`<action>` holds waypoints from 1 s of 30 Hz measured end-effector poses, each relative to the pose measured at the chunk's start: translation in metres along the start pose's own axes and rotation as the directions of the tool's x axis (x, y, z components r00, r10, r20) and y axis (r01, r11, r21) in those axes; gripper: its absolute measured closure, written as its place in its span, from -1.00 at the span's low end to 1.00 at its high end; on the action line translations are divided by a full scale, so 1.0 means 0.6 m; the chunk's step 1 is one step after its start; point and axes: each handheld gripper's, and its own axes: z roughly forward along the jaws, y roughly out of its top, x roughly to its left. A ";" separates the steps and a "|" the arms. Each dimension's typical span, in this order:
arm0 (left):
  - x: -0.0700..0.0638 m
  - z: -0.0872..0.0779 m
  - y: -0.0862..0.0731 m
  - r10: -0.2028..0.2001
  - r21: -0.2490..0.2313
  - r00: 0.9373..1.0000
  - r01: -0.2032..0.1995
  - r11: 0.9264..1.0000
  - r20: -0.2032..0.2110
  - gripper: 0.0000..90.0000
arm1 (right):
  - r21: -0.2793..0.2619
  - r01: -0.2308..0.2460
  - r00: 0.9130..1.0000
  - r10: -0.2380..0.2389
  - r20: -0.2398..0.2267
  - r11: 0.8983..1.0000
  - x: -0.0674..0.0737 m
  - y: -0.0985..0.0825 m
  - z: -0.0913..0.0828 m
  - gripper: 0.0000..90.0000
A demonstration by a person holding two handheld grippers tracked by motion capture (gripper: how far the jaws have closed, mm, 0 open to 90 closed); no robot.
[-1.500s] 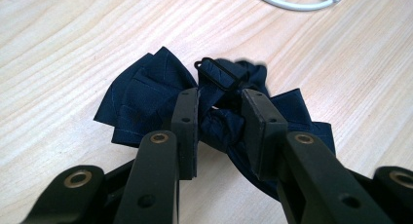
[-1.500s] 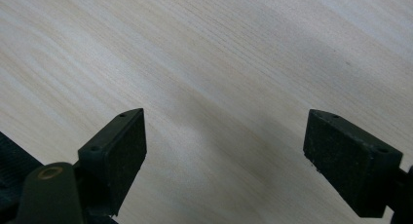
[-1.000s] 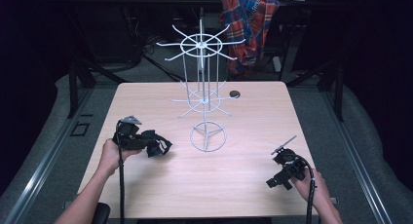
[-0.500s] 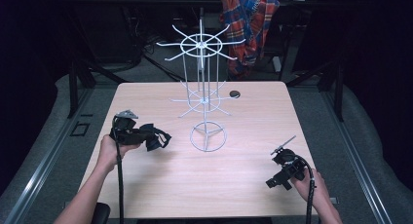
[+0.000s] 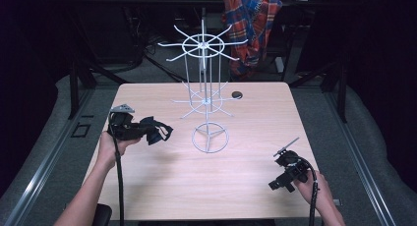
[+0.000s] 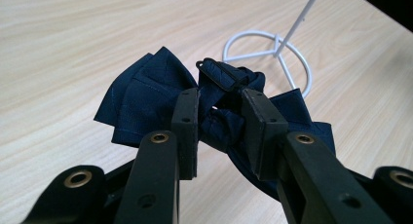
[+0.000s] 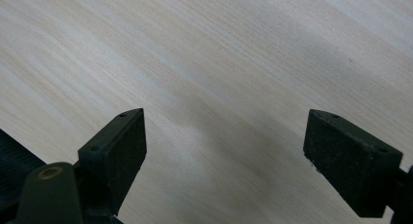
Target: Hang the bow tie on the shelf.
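A dark navy bow tie (image 6: 146, 95) with a black clip (image 6: 221, 75) is pinched at its knot between the jaws of my left gripper (image 6: 219, 121). In the high view the left gripper (image 5: 147, 130) holds the bow tie (image 5: 158, 131) above the table's left side, just left of the white wire rack's ring base (image 5: 210, 137). The white wire rack (image 5: 202, 44) stands at the table's middle with spoked arms at two levels. My right gripper (image 5: 281, 174) rests low at the front right, jaws wide apart over bare wood (image 7: 219, 87), holding nothing.
A small dark round object (image 5: 237, 94) lies on the wooden table (image 5: 162, 186) behind the rack. A plaid shirt (image 5: 253, 19) hangs beyond the table's far edge. Dark floor and metal rails surround the table.
My left gripper has lifted slightly and shifted toward the rack's base with the bow tie. The right gripper has stayed in place.
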 end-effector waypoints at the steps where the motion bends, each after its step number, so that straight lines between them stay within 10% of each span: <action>1: 0.001 -0.002 0.001 -0.003 -0.010 1.000 0.003 1.000 0.000 0.54 | -0.004 -0.004 1.000 0.004 -0.001 1.000 0.000 0.000 0.001 -0.66; 30: 0.022 -0.064 0.035 -0.066 -0.182 0.996 0.075 0.980 0.055 0.54 | 0.006 -0.031 0.999 0.031 -0.013 0.999 0.003 0.004 0.004 -0.66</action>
